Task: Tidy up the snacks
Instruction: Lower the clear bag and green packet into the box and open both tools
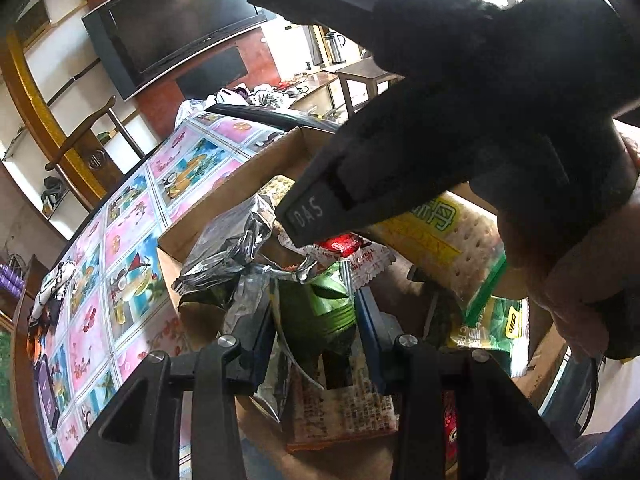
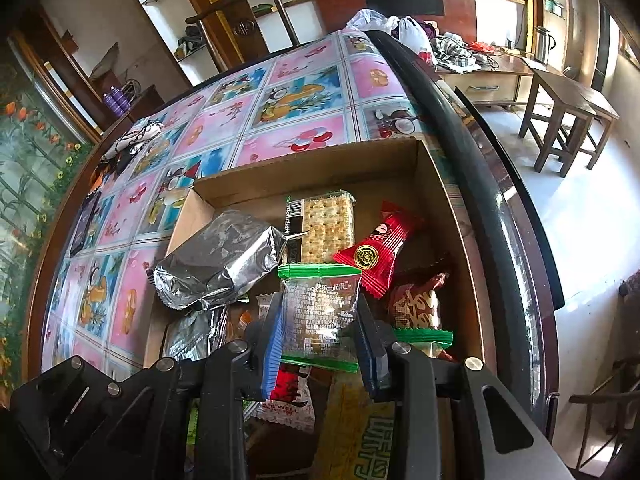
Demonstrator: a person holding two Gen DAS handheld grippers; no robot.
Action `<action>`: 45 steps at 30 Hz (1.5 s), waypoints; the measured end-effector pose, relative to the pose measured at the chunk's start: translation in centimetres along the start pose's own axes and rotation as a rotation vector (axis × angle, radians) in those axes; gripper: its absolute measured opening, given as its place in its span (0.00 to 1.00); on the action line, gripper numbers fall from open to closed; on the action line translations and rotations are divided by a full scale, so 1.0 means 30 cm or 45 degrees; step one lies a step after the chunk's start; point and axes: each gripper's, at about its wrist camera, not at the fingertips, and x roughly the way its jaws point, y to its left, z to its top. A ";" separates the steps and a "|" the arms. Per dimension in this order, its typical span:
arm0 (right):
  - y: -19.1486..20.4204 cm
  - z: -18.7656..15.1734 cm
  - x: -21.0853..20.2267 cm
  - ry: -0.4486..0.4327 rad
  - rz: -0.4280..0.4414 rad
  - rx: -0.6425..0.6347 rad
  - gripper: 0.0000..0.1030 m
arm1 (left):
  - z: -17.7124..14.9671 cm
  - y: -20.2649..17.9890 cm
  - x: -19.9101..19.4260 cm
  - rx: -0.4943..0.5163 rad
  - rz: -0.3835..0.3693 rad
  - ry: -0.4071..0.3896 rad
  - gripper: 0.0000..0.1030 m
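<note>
Currently, a clear green-edged packet is being pinched between the blue pads of the right gripper, over the open cardboard box. The packet is being held upright, its printed face turned to the camera, and both pads are being pressed against its side edges. In the left wrist view, a green foil packet is being gripped by the left gripper; its pads are being closed on the packet's two sides, above the heap inside the same box.

The box is being kept on a table covered with a pink and blue fruit-print cloth, close to the table's dark rounded edge. Inside it, several snacks are being stored loosely: a crumpled silver foil bag at the left, a cracker pack lying flat behind the held packet, a red candy wrapper with a gold seal just to the right, and a brown wrapped snack below that. The far part of the box floor is being left bare.

From the left wrist view, the right gripper's black body is being seen from outside, filling the upper right, with a bare hand being wrapped around its handle. A dark television is being shown on the far wall.
</note>
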 end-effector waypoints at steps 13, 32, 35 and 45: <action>0.042 -0.029 -0.027 0.000 -0.138 0.041 0.33 | -0.028 0.022 -0.021 0.068 -0.147 -0.071 0.43; 0.067 -0.094 -0.139 -0.041 -0.224 0.132 0.47 | -0.042 -0.007 -0.084 0.135 -0.203 -0.150 0.60; 0.068 -0.104 -0.155 -0.052 -0.231 0.146 0.51 | -0.042 -0.008 -0.092 0.138 -0.204 -0.158 0.62; 0.064 -0.144 -0.214 -0.095 -0.261 0.195 0.62 | -0.056 -0.027 -0.123 0.147 -0.220 -0.183 0.72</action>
